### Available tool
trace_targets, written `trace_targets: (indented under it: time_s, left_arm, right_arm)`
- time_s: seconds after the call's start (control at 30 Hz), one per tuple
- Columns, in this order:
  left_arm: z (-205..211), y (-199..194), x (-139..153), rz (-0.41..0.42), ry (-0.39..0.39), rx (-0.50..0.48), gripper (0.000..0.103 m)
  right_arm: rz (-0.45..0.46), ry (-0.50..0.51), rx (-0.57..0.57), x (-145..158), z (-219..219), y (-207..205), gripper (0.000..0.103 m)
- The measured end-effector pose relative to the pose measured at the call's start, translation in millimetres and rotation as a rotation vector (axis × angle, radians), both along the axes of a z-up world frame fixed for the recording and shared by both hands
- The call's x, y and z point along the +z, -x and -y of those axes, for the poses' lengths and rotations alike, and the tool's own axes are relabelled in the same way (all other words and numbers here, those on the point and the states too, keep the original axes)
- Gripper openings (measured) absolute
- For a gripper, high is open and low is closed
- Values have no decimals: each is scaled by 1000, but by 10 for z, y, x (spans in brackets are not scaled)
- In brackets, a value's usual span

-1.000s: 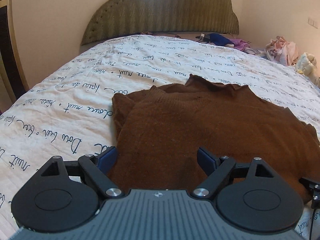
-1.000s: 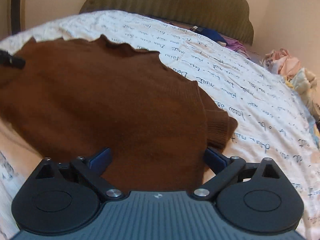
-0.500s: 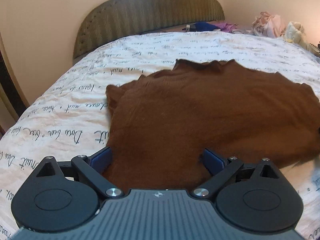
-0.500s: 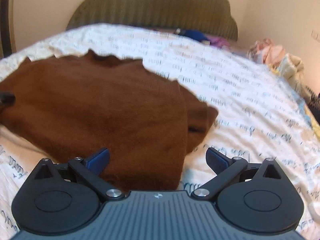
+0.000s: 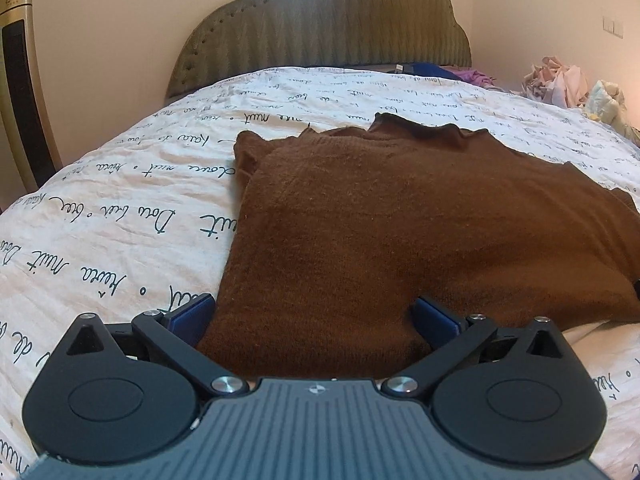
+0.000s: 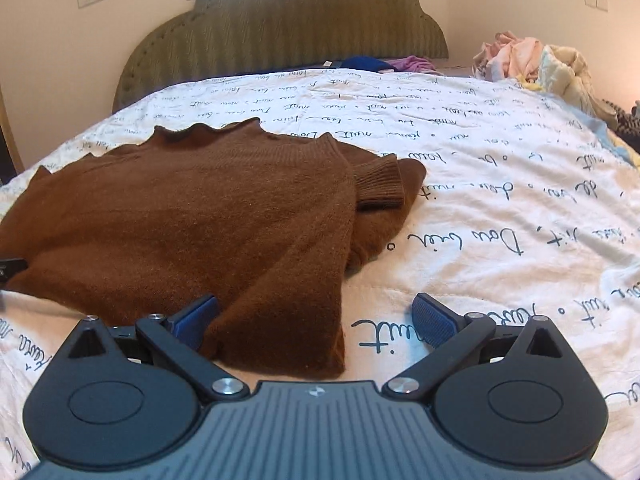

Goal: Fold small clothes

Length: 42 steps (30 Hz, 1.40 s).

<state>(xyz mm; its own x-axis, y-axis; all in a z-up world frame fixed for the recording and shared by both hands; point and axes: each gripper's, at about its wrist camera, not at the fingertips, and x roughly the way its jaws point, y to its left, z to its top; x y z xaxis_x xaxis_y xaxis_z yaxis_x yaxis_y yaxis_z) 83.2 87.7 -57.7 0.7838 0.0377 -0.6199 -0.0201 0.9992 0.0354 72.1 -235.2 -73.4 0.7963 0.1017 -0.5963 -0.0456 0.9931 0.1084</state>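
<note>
A brown knit sweater (image 5: pixel 400 220) lies on the bed, sleeves folded in over the body, collar toward the headboard. My left gripper (image 5: pixel 312 316) is open at the sweater's near left hem corner, with the cloth lying between its blue fingers. In the right wrist view the sweater (image 6: pixel 192 224) fills the left half, with a ribbed cuff (image 6: pixel 380 180) on its right side. My right gripper (image 6: pixel 316 318) is open at the near right hem corner; its left finger is at the cloth and its right finger is over bare bedspread.
The white bedspread (image 6: pixel 500 208) with dark script covers the bed. A green padded headboard (image 5: pixel 328 28) stands at the far end. Blue and purple clothes (image 6: pixel 384 65) lie by it, and a pile of pale clothes (image 6: pixel 532 60) lies at the far right.
Both grippers have drawn back toward the sweater's near hem and stayed open. The right gripper has shifted right, so its right finger is now over bare bedspread.
</note>
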Motion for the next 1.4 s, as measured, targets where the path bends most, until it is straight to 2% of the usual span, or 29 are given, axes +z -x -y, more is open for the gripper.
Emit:
trace_targets:
  time_s: [0.4, 1.27, 1.4]
  left_arm:
    - [-41, 13, -2, 5, 29, 12, 103]
    - [-63, 52, 35, 9, 32, 18, 103]
    - [-260, 137, 203, 0, 117, -1, 103]
  right_arm:
    - [16, -8, -4, -35, 5, 27, 103]
    - [4, -58, 7, -53, 98, 3, 103]
    - [-20, -57, -17, 44, 108, 6, 103]
